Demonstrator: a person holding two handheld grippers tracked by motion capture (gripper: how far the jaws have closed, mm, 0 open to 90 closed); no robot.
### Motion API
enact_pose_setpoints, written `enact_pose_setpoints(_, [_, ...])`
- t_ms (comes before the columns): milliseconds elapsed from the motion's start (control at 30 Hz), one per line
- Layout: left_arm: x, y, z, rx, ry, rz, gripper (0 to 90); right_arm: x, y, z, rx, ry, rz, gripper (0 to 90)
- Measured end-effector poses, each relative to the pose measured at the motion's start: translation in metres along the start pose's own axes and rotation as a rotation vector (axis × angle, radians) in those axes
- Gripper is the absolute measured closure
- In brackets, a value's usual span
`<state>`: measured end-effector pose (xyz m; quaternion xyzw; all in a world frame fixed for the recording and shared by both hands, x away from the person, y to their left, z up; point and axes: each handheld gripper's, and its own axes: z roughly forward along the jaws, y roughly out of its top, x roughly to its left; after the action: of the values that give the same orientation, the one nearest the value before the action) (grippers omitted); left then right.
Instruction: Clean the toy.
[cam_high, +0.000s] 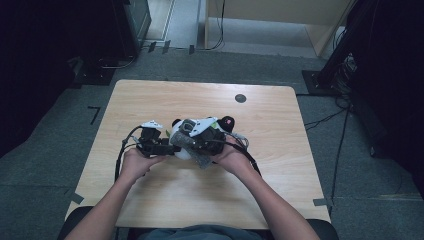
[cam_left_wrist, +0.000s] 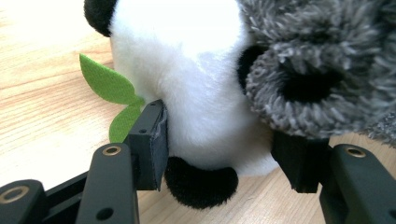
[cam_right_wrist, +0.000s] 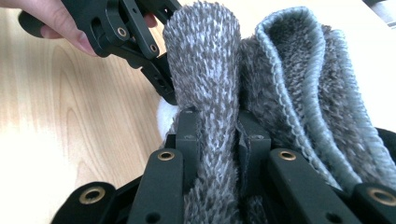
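The pale wooden worktop (cam_high: 150, 210) carries the work near its middle, where a person's two hands meet. There a plush panda (cam_left_wrist: 187, 70), white with black ears and paws and a green felt leaf (cam_left_wrist: 109, 86) at its side, rests on the wood with a fuzzy grey sock (cam_right_wrist: 210, 65) bunched against its right side. The left gripper (cam_left_wrist: 219, 144) comes in from the left and has its jaws clamped on the panda's white body, one pad dented into the fur on each flank. The right gripper (cam_right_wrist: 217, 135), coming from the right, has its jaws pinched together on a fold of the sock's fabric, the cuff hanging open beside it. The step in hand looks like dressing the toy in the sock, or drawing the sock over it, with the panda held steady. The next move likely calls for the right gripper to stretch the cuff open and pull it across the panda's body while the left grip holds firm.
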<state>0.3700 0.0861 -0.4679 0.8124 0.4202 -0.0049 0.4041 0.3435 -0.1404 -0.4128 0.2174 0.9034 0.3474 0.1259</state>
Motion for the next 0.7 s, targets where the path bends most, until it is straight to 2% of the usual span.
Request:
enact_pose_setpoints(133, [0.000,0.000,0.000,-0.003,0.000,-0.001,42.1,-0.003,0.003,-0.002,-0.006,0.012,0.044,75.6])
enact_pose_setpoints(200, [0.000,0.000,0.000,0.000,-0.001,-0.004,42.1,-0.003,0.008,-0.004,-0.021,0.004,0.048,75.9])
enact_pose_setpoints(367, [0.000,0.000,0.000,0.000,0.003,0.002,42.2,-0.009,0.027,-0.006,-0.062,-0.011,0.076,76.2])
enact_pose_setpoints(533, [0.000,0.000,0.000,-0.001,0.004,0.002,42.2,-0.013,0.049,0.009,-0.054,-0.006,0.088,75.9])
enact_pose_setpoints(700, [-0.001,0.000,0.000,-0.005,0.006,0.004,42.4,-0.012,0.061,0.033,-0.008,-0.022,0.079,75.5])
